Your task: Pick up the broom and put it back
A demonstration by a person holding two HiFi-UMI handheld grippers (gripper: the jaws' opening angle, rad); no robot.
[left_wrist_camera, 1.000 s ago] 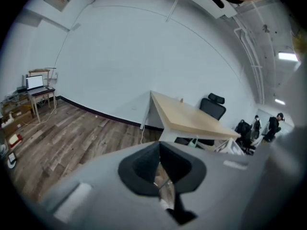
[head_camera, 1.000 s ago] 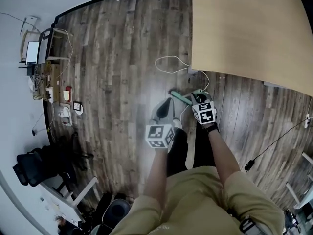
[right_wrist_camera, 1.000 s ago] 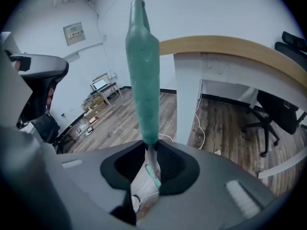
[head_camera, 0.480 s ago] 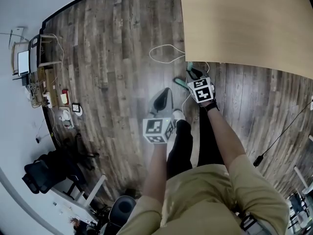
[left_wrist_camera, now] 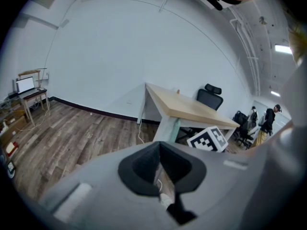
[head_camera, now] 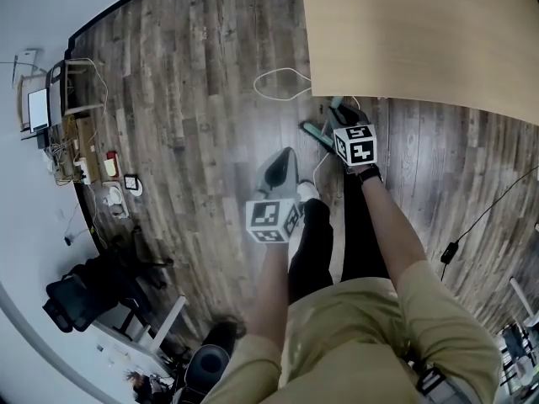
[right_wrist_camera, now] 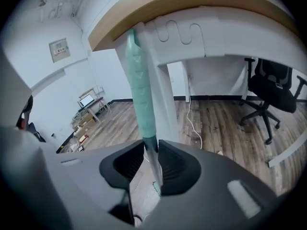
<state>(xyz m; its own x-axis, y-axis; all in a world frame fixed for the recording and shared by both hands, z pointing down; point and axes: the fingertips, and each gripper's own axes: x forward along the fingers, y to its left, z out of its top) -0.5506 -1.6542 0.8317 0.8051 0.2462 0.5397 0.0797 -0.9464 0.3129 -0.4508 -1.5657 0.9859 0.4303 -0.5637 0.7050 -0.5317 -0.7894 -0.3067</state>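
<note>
The broom point(right_wrist_camera: 139, 80) has a teal handle that stands up between my right gripper's jaws, its top leaning on the table's edge point(right_wrist_camera: 192, 4) beside the white table leg point(right_wrist_camera: 165, 80). In the head view its teal head point(head_camera: 315, 133) lies on the floor just left of my right gripper point(head_camera: 341, 126). The right gripper point(right_wrist_camera: 151, 150) is shut on the handle at its dark collar; its jaws have just been opening a little with the handle still between them. My left gripper point(head_camera: 284, 158) hangs over the floor by my leg, shut and empty point(left_wrist_camera: 162, 174).
The wooden table point(head_camera: 421, 40) fills the upper right. A white cable point(head_camera: 282, 82) loops on the floor by its leg, and a black cable point(head_camera: 472, 234) runs at right. A black office chair point(right_wrist_camera: 268, 90) stands under the table. A small desk with a laptop point(head_camera: 46, 99) stands at far left.
My right gripper has carried the broom closer to the table's edge, and the handle's top now rests against it. The left gripper has sunk a little.
</note>
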